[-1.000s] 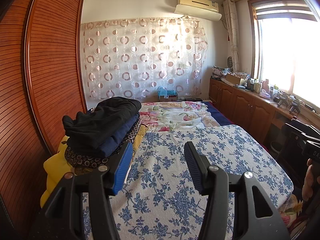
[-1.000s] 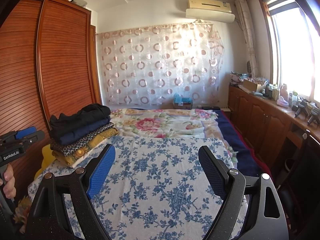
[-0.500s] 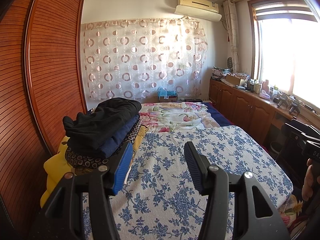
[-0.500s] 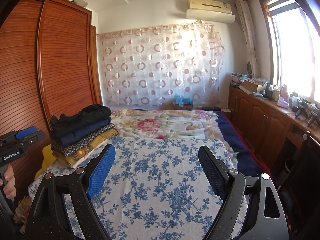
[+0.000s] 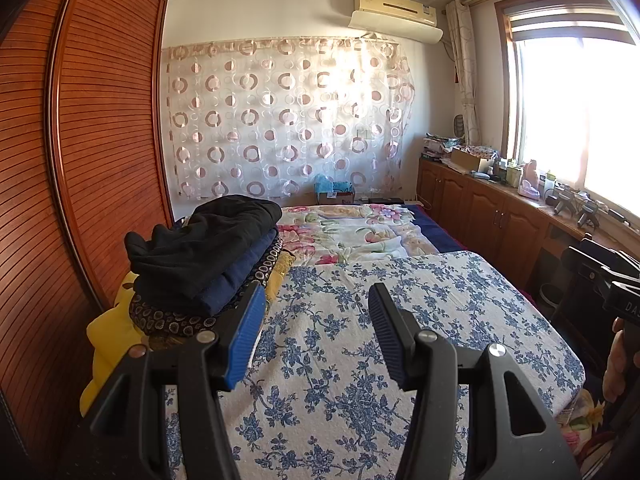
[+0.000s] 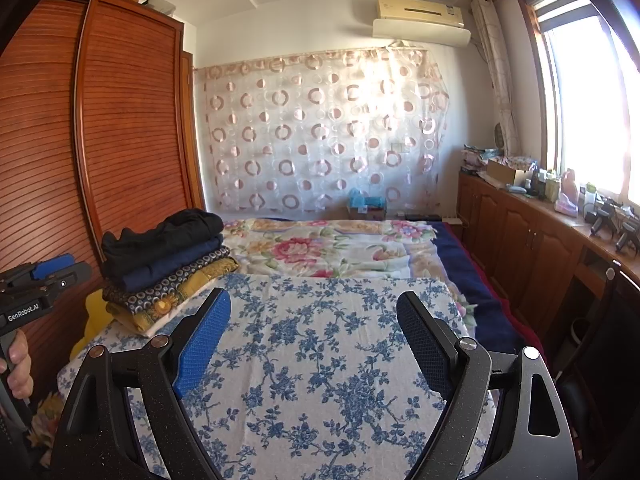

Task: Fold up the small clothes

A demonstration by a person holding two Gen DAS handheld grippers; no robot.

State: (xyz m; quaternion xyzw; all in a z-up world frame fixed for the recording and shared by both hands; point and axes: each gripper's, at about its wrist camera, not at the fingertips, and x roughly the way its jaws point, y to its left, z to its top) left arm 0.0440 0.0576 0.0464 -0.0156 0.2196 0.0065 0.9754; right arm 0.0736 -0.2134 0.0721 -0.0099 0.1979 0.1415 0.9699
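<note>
— Why is the pile sitting over at that edge?

— I'd say it is parked there to leave me room to work. The stack of folded clothes [image 5: 204, 256] lies at the side of the bed next to the slatted wooden wardrobe [image 5: 100, 128]: a black garment [image 6: 160, 234] on top, a navy one [image 6: 176, 260] under it, then a dark piece printed with rings [image 6: 168, 286] and a gold one at the bottom. That leaves the blue-flowered white spread [image 6: 320, 344] bare in front of me, and a flat open patch is what folding needs.

— Anything unfolded waiting there?

— None that I can see; the spread carries nothing but the pile, so my guess is the folding is either finished or about to begin with a piece from outside the view.

— And your tools?

— My left gripper [image 5: 316, 312] has its jaws partly apart with nothing between them, only the spread beyond. My right gripper [image 6: 314, 320] is spread wider, also empty. Neither touches cloth.

— How are you holding them?

— Both are above the near end of the bed, pointing along it and tipped a little downward. From the right camera my left hand [image 6: 16, 368] shows wrapped round its handle, just beside the pile. From the left camera, my right hand [image 5: 618, 360] shows at the far edge, by the window-side cabinets [image 5: 492, 216].
</note>
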